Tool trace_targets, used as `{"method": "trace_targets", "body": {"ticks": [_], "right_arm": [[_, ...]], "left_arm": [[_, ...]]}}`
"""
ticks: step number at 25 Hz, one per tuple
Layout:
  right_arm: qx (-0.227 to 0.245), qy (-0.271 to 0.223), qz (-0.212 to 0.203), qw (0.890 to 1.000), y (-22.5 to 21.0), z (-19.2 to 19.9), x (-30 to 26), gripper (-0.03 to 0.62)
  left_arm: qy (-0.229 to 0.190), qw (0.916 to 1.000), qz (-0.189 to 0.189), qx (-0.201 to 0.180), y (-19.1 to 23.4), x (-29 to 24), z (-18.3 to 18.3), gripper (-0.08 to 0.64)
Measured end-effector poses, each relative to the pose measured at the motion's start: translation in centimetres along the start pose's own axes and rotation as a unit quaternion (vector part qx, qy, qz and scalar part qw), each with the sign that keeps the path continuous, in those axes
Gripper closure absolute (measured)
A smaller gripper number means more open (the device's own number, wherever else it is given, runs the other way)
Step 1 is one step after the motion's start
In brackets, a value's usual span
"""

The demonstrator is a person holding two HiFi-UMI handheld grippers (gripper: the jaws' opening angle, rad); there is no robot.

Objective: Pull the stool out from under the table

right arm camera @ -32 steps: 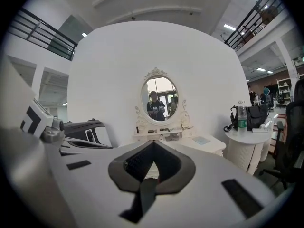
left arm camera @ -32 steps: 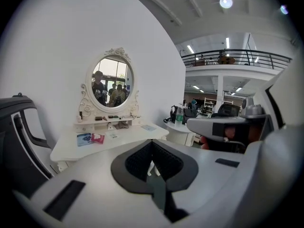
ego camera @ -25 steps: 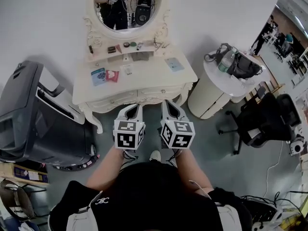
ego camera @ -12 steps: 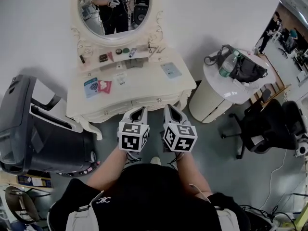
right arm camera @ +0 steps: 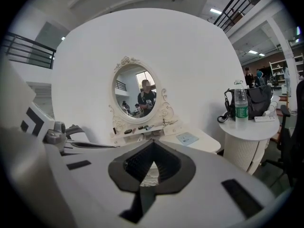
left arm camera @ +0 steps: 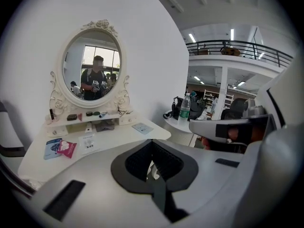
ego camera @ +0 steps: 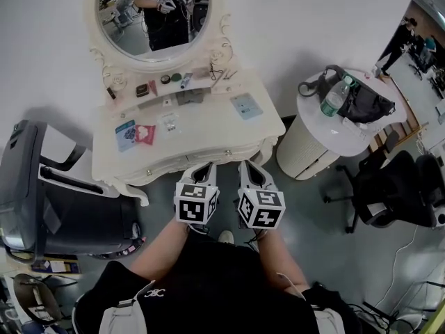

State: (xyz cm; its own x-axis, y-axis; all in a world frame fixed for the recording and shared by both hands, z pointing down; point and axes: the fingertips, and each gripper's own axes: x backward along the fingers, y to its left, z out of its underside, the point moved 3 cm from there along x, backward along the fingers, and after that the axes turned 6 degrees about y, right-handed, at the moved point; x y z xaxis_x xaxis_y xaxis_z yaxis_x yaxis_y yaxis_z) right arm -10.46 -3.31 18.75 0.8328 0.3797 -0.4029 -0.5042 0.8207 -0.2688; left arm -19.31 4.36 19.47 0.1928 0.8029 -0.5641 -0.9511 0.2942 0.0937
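A white dressing table [ego camera: 201, 134] with an oval mirror [ego camera: 149, 12] stands against the wall. No stool shows in any view; the space under the table is hidden by its top and by my hands. My left gripper [ego camera: 206, 167] and right gripper [ego camera: 248, 165] are side by side at the table's front edge, both pointing at it. Both are shut with nothing between the jaws. In the left gripper view the left gripper [left arm camera: 153, 167] faces the tabletop [left arm camera: 114, 139]. In the right gripper view the right gripper [right arm camera: 151, 167] points at the same table [right arm camera: 199, 139].
A round white side table [ego camera: 309, 141] with a black bag [ego camera: 358, 103] and a water bottle [ego camera: 334, 99] stands to the right. A black office chair [ego camera: 389, 193] is further right. A dark bulky case [ego camera: 42, 200] sits to the left. Small packets [ego camera: 135, 134] lie on the dressing table.
Both grippers have moved forward and a little down together, staying shut. In the head view the table and mirror have slid toward the lower left and look closer.
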Motion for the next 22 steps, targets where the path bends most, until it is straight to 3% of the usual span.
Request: {"method": "trace_targets", "body": {"ticks": [10,16,22], "right_arm": [[-0.051,0.017,0.049,0.997,-3.1,1.8,-1.9,0.589],[-0.091,0.068,0.075,0.991,-4.6,6.4,-4.1,0.589],[-0.110,0.131,0.093,0.981,-6.3,14.0,-9.0,0.588]], "left_arm": [[0.056,0.9971,0.042,-0.031,0.1,-5.0,1.0,0.560],[0.125,0.9897,0.063,-0.031,1.1,-8.9,4.9,0.560],[0.209,0.9734,0.091,-0.026,1.8,-13.9,11.9,0.560]]}}
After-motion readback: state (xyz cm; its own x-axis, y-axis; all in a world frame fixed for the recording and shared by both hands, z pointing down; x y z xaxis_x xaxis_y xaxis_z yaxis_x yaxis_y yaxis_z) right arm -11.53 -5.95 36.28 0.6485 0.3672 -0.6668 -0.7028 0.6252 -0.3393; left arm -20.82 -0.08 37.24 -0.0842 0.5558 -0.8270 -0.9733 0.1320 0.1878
